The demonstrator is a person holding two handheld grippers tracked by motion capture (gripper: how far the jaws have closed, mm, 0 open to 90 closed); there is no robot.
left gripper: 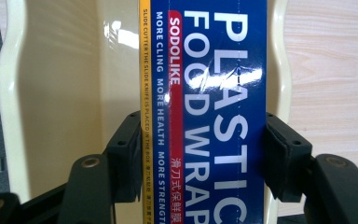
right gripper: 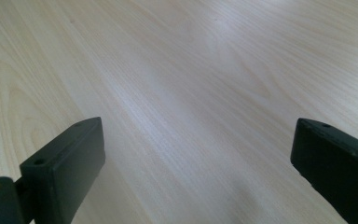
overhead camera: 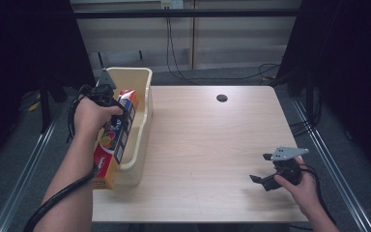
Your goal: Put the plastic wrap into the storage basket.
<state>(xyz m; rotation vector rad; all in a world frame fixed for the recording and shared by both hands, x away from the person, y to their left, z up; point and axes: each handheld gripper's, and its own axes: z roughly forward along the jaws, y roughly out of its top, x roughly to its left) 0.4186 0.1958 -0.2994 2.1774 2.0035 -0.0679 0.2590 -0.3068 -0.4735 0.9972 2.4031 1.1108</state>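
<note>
A long blue, red and yellow plastic food wrap box (overhead camera: 115, 141) lies lengthwise over the cream plastic bin (overhead camera: 146, 92) at the table's left side. Its near end sticks out past the bin's near rim. My left gripper (overhead camera: 119, 104) is shut on the box near its far end. In the left gripper view both black pads (left gripper: 129, 154) press the long sides of the box (left gripper: 214, 93), with the bin's inside (left gripper: 51, 70) below. My right gripper (overhead camera: 261, 167) hovers open above the bare wood at the near right, and nothing lies between its jaws (right gripper: 198, 158).
The light wooden table (overhead camera: 207, 145) has a dark round cable hole (overhead camera: 221, 98) near its far edge. Black cables (overhead camera: 174, 53) hang behind the table. Metal rails (overhead camera: 328, 154) run along both sides on the floor.
</note>
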